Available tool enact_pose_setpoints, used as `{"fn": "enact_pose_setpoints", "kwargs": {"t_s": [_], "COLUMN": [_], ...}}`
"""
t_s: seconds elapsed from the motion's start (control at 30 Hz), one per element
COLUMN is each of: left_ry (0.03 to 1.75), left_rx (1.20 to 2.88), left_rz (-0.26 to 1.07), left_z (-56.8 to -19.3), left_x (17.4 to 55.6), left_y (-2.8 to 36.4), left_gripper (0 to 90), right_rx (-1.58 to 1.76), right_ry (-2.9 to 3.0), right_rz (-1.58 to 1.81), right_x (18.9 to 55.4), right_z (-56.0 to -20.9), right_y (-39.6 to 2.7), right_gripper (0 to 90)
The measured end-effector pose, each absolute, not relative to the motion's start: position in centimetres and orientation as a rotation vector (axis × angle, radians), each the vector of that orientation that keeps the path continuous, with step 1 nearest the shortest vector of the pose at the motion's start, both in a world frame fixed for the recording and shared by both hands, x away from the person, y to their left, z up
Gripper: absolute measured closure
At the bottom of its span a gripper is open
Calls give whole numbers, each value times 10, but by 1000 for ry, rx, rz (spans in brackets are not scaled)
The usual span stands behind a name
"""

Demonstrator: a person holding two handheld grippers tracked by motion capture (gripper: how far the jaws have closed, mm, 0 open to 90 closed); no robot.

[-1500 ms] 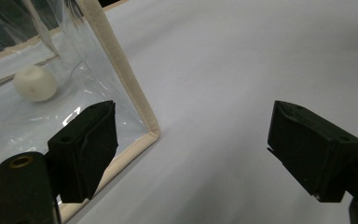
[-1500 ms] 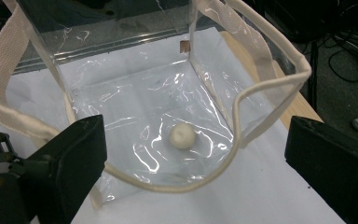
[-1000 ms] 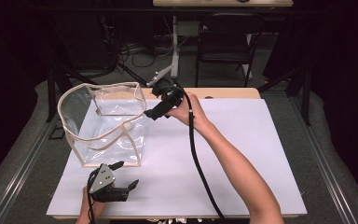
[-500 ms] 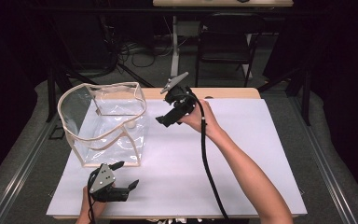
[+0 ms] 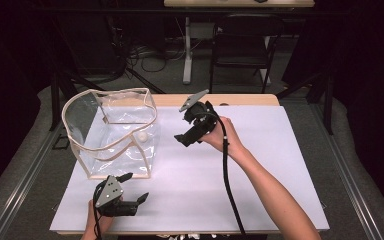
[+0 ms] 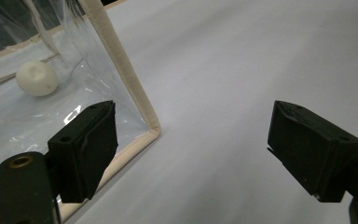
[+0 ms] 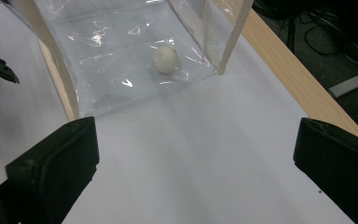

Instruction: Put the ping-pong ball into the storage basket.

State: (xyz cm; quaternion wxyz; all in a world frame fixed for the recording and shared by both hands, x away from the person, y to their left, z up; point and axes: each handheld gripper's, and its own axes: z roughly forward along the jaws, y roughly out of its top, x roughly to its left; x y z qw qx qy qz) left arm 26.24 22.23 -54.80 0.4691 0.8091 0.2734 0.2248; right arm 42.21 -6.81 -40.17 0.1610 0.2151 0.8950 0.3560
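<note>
A clear bag holds a white ball; right gripper beside it, left gripper near the table's front edge.

Clear glossy plastic, cloth trim, matt white sheet.
The clear, creased plastic bag glints with highlights; its beige edging looks woven. A matt white ball lies inside. The white table cover is smooth over pale wood.

clear bag blocks left, right table free
</note>
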Motion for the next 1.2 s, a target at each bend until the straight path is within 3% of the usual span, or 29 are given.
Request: {"fn": "enact_pose_setpoints", "kwargs": {"t_s": [1.2], "left_ry": [664], "left_rx": [1989], "left_rz": [554], "left_z": [-548], "left_x": [261], "left_y": [221], "left_gripper": [163], "right_rx": [698], "right_ry": [2531], "right_rz": [1033], "right_x": [376], "right_z": [-456], "right_y": [-129], "right_gripper": [0]}}
